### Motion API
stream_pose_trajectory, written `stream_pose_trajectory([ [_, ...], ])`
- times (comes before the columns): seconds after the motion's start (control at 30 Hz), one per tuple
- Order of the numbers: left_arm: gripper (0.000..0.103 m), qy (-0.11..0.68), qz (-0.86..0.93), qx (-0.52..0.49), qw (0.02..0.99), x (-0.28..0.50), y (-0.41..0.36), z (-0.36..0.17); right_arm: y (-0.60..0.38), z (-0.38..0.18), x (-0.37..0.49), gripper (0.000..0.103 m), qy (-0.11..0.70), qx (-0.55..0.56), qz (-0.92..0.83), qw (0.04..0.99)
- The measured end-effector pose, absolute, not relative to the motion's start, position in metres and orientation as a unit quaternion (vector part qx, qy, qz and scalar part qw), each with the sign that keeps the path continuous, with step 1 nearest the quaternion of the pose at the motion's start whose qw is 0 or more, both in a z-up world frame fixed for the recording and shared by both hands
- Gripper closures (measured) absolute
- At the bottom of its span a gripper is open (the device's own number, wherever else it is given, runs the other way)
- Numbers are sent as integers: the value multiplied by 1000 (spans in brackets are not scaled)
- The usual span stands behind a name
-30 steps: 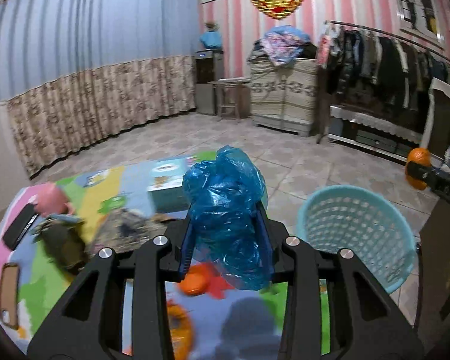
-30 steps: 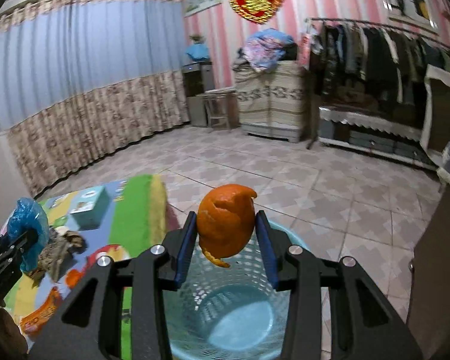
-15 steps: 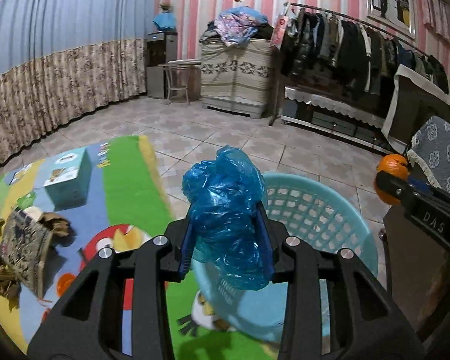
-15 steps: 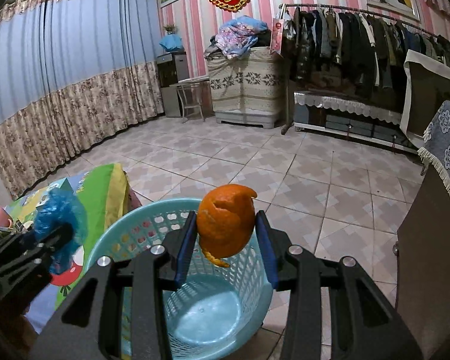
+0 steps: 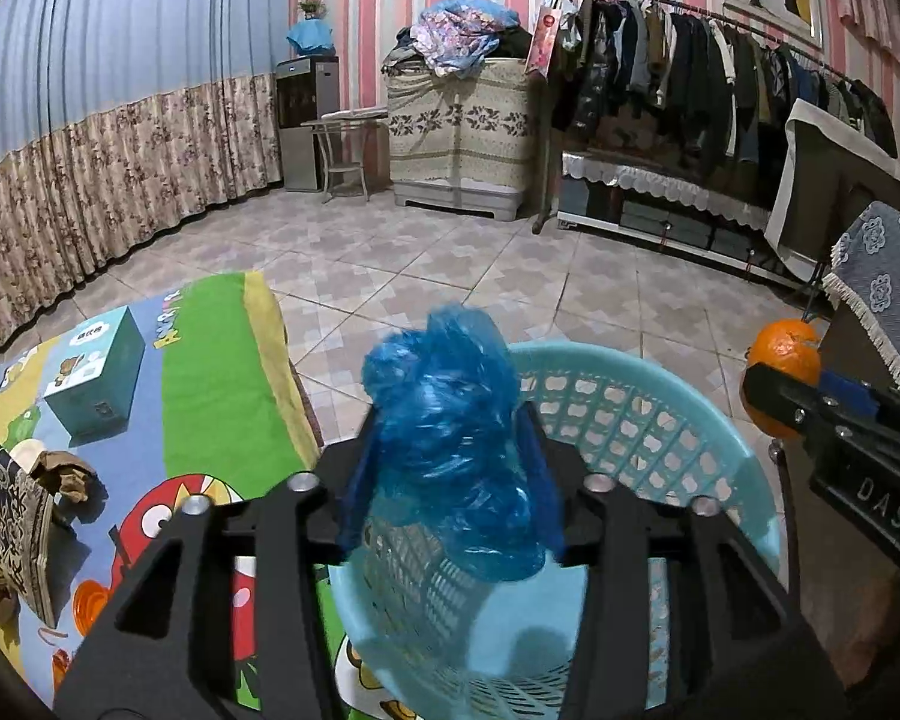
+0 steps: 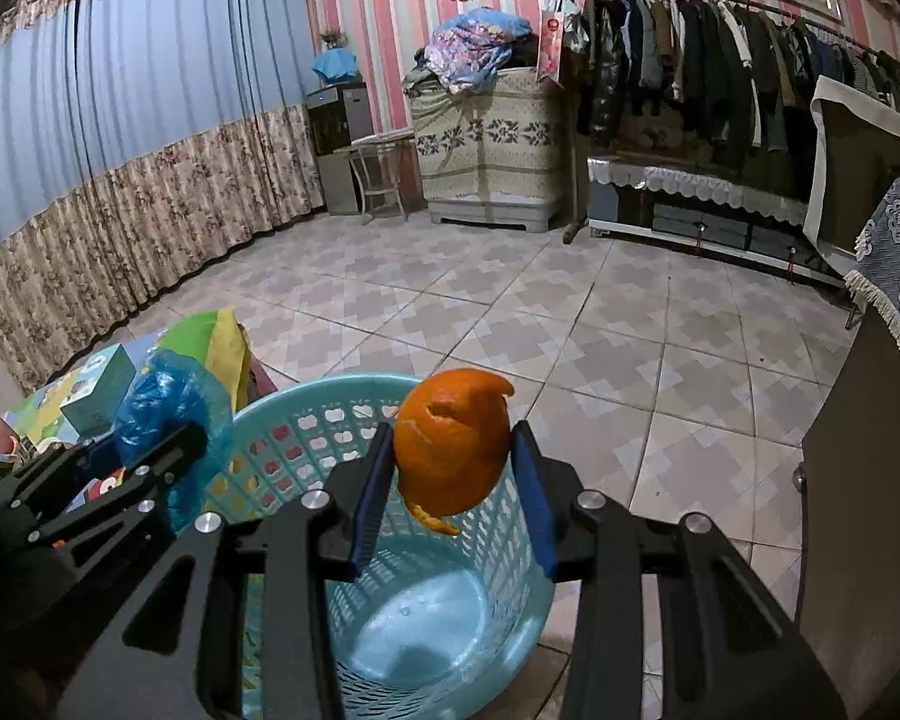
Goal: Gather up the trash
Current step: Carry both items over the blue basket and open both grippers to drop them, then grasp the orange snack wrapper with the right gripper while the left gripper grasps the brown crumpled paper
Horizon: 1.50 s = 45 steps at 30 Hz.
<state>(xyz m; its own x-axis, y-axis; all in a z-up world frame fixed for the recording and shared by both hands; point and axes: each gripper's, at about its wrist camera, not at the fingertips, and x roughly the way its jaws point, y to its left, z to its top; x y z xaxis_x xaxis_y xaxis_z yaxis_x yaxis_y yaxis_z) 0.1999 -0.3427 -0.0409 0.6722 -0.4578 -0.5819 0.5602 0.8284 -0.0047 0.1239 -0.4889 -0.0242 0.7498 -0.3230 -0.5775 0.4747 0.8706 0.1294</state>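
My left gripper [image 5: 450, 414] hangs over the near rim of a light blue plastic basket [image 5: 660, 372]. A crumpled blue plastic bag [image 5: 450, 450] sits between its jaws. The jaws are opening, and the bag still fills the gap and touches both pads. My right gripper [image 6: 452, 429] is shut on an orange peel [image 6: 450, 450], held above the basket [image 6: 306, 396]. The basket's inside looks bare. In the right wrist view the left gripper [image 6: 174, 438] and its bag [image 6: 162, 402] are at the basket's left rim. In the left wrist view the orange peel [image 5: 783, 348] shows at the right.
A colourful play mat [image 5: 210, 372] lies left of the basket, with a teal box [image 5: 93, 372], a patterned paper bag with crumpled litter [image 5: 12, 516] and an orange scrap [image 5: 87, 603] on it. A dark cabinet [image 6: 858, 480] stands close on the right. Tiled floor stretches beyond.
My left gripper swung right from above the mat to over the basket, and its jaws have spread a little around the bag. The right gripper sank slightly toward the basket, still gripping the peel.
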Motion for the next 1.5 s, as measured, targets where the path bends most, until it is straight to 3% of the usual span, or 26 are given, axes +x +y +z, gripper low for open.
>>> stream_pose_trajectory([
  [0.17,40,291,-264,87,915,202,-337,-36,-488,-25,126,63,283,137,-216,924],
  [0.33,18,280,-240,70,927,203,-320,-22,-486,-30,128,63,288,138,-218,922],
  [0.5,9,269,-219,58,936,205,-297,-11,-477,-32,138,63,294,131,-212,923],
  [0.7,6,265,-195,41,943,207,-267,-4,-468,-30,145,62,296,126,-196,926],
  [0.73,6,264,-190,41,945,207,-262,-4,-466,-31,147,58,297,128,-193,926],
  [0.77,6,264,-185,39,946,207,-258,-3,-466,-31,148,45,296,128,-193,927],
  [0.83,6,264,-177,36,948,208,-248,-2,-464,-30,149,30,291,125,-203,927],
  [1.07,6,252,-160,23,954,203,-213,14,-460,-26,149,18,290,118,-202,928],
  [1.5,5,236,-101,17,966,175,-117,31,-405,-11,150,15,279,88,-170,941],
])
